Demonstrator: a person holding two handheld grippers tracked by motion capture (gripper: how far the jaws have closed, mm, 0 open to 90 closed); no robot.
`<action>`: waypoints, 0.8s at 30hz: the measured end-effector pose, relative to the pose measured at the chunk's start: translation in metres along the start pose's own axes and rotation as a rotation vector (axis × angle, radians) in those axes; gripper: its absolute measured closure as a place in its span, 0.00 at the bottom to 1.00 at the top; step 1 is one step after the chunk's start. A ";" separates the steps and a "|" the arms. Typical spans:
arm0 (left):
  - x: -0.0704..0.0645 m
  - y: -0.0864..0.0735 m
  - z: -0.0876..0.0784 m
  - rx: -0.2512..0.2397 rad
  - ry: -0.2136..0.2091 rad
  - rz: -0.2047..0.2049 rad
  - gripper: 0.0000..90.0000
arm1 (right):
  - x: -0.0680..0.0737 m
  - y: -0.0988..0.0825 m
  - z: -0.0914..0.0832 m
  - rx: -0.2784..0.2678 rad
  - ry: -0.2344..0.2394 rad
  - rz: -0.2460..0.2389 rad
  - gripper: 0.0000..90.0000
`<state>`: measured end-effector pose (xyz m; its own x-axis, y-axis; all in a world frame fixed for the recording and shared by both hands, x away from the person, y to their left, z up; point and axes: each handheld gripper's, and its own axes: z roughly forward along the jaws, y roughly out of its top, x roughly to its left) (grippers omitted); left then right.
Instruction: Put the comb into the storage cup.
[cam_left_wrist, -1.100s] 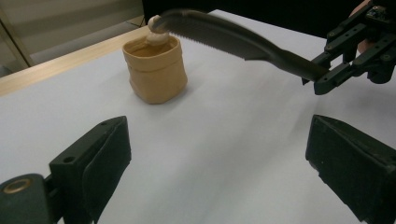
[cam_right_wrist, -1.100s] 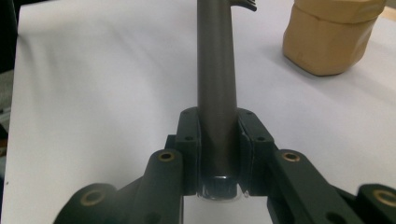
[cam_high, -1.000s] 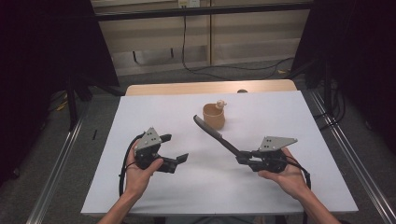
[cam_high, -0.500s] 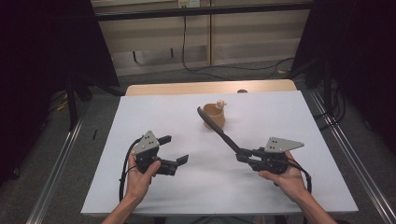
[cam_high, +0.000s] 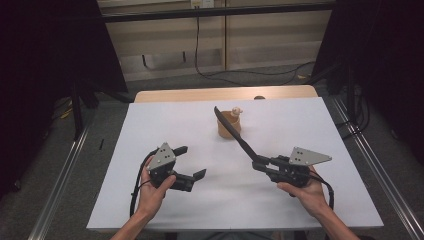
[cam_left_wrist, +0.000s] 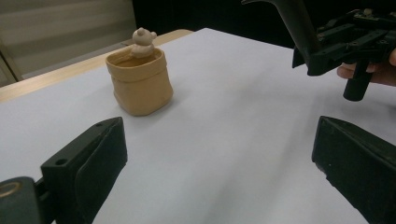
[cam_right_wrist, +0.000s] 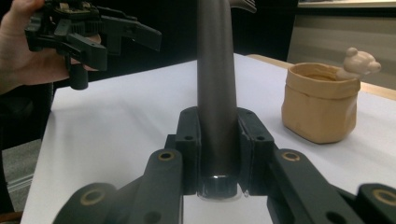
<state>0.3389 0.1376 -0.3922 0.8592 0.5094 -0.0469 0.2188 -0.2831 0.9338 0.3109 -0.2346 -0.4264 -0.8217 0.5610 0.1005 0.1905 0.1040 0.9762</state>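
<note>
On the white table (cam_high: 150, 120), the left gripper (cam_high: 191, 161) hovers with jaws spread wide and empty, nearer the person than the tan pot (cam_high: 229, 125) with a small bear figure (cam_high: 237, 111) on its rim. The right gripper (cam_high: 260, 163), to the pot's right, clamps a black spatula (cam_high: 235, 132), whose blade reaches up beside the pot.

Black utensil (cam_right_wrist: 215, 88) running off top edge in right gripper view, head cut off there. Same utensil overlapping tan pot (cam_high: 229, 125) in high view, hiding part of pot's near side. Pot's contents not showing clearly. Small figure (cam_high: 237, 111) on rim appearing too small to make out in high view.
</note>
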 end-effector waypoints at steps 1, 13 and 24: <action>-0.001 0.000 0.001 -0.002 -0.003 -0.001 0.04 | 0.000 0.000 0.000 -0.003 -0.001 0.001 0.81; -0.009 0.002 0.019 -0.060 -0.091 -0.026 0.07 | 0.005 0.001 0.003 -0.022 0.027 -0.004 0.81; -0.023 0.011 0.039 -0.066 -0.175 -0.049 0.06 | 0.007 0.000 0.005 -0.021 0.041 0.002 0.81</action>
<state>0.3397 0.0909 -0.3949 0.9168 0.3709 -0.1484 0.2363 -0.2041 0.9500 0.3078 -0.2269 -0.4268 -0.8426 0.5273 0.1099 0.1812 0.0854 0.9797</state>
